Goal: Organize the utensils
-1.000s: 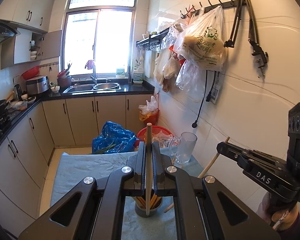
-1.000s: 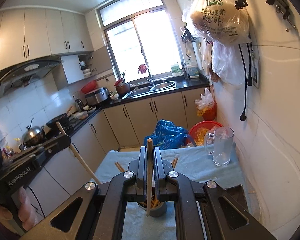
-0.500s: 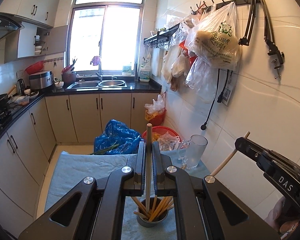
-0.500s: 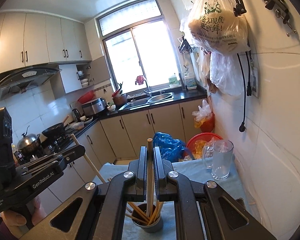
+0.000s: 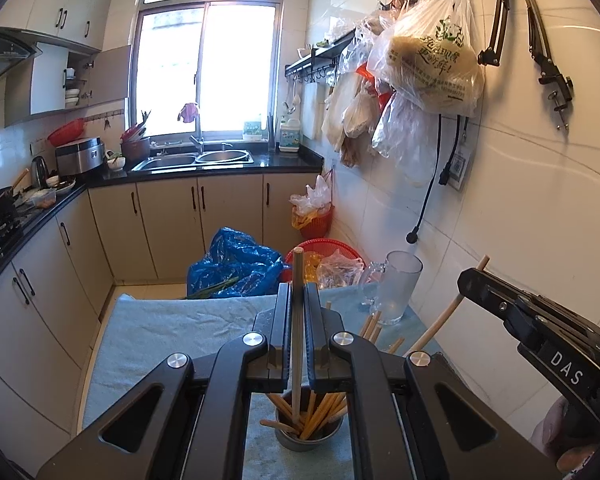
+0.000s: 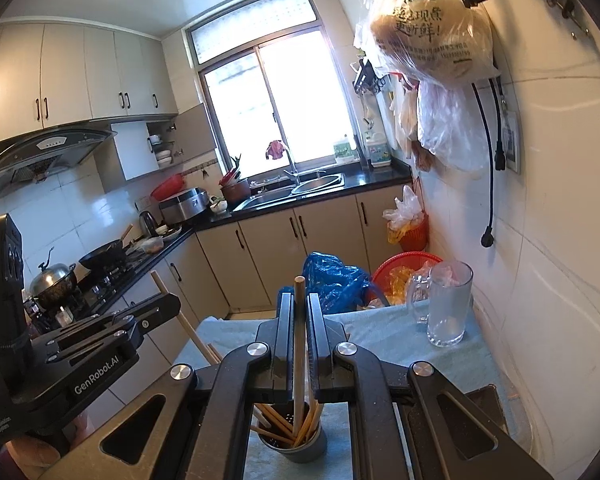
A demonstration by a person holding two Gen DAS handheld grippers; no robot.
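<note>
A metal cup with several wooden chopsticks stands on the blue cloth just below both grippers. My left gripper is shut on one upright chopstick, whose lower end dips into the cup's mouth. My right gripper is shut on another chopstick, its tip also down among the chopsticks in the cup. From the left wrist, the right gripper shows at the right with its slanted chopstick. The right wrist sees the left gripper at the left.
A few loose chopsticks lie on the blue cloth near a glass mug by the tiled wall. Past the table's far edge sit a blue bag and a red basket. Counters run along the left.
Both grippers have sunk toward the cup with their chopsticks. The cup now shows in full below the jaws, and the chopstick ends reach into it.
</note>
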